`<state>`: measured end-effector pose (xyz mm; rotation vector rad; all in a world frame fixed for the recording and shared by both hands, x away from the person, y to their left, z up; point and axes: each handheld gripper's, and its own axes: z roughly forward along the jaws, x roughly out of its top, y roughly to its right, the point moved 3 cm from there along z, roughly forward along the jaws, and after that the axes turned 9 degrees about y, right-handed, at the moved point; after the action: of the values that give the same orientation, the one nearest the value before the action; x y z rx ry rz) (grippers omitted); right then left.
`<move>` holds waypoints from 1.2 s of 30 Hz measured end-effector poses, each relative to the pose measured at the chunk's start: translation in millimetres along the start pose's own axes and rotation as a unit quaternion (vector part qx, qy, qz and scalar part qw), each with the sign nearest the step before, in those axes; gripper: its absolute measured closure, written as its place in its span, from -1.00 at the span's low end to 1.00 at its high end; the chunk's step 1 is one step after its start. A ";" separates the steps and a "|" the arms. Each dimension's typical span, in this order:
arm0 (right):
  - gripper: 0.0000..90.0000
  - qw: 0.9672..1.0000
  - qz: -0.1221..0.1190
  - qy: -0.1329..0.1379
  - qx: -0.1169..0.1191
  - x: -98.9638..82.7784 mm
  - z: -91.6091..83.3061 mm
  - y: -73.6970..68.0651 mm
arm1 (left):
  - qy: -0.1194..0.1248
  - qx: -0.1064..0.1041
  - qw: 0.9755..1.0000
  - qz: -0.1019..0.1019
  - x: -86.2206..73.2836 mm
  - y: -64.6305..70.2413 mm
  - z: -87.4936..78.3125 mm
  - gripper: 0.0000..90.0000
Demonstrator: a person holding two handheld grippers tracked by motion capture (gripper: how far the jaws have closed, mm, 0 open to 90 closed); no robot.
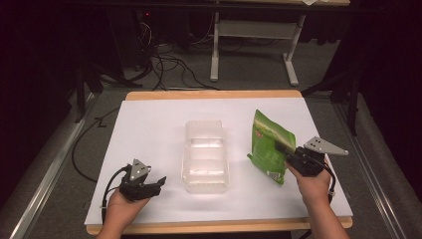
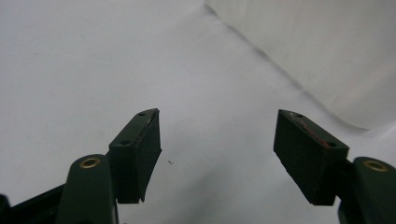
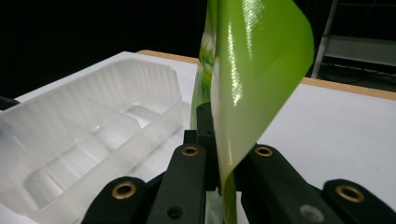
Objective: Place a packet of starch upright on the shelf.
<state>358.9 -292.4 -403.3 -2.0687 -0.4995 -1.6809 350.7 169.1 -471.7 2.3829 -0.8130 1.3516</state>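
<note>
A white sheet is seen to cover the wooden table almost to its edges. A clear plastic tray is placed near the middle of the sheet, its long side running away from the person; shallow ridged compartments are visible inside it, and it is seen empty in the right gripper view.

The left gripper is held low over the near-left part of the sheet, well apart from the tray, by the left hand. In the left gripper view its jaws are seen spread wide apart, with only the white sheet between them. The pale wall of the tray is seen at the upper right of that view, beyond the jaw tips.

The right gripper is held by the right hand at the right of the tray. Its jaws are closed together on the edge of a green bag, which is pinched between them. In the right gripper view the glossy green film is seen rising upright out of the closed jaws and curling over at the top, with the tray just beside it on the left. In the high view the bag is seen standing on edge, slightly tilted, just right of the tray; whether its lower corner is touching the sheet cannot be told. A grey three-cornered plate is seen on top of the right gripper.
</note>
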 end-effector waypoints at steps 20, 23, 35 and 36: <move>0.99 0.997 0.006 0.042 0.068 30.3 -2.9 -21.2 | 0.011 -0.001 1.000 -0.002 1.3 -1.4 -2.4 -0.28; 0.99 0.996 0.005 0.045 0.082 36.4 2.0 -28.9 | 0.013 -0.002 1.000 -0.002 1.4 -1.8 -2.5 -0.28; 0.99 0.991 -0.003 0.062 0.117 63.4 22.0 -45.1 | 0.016 -0.002 1.000 -0.002 1.4 -1.8 -4.1 -0.28; 0.99 0.991 -0.005 0.064 0.119 66.2 22.9 -46.2 | 0.017 -0.002 1.000 -0.003 1.3 -1.8 -3.9 -0.28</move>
<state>366.9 -240.5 -338.0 -1.7798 -0.6368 -1.6583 349.6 172.1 -468.5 2.3506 -0.7983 1.3840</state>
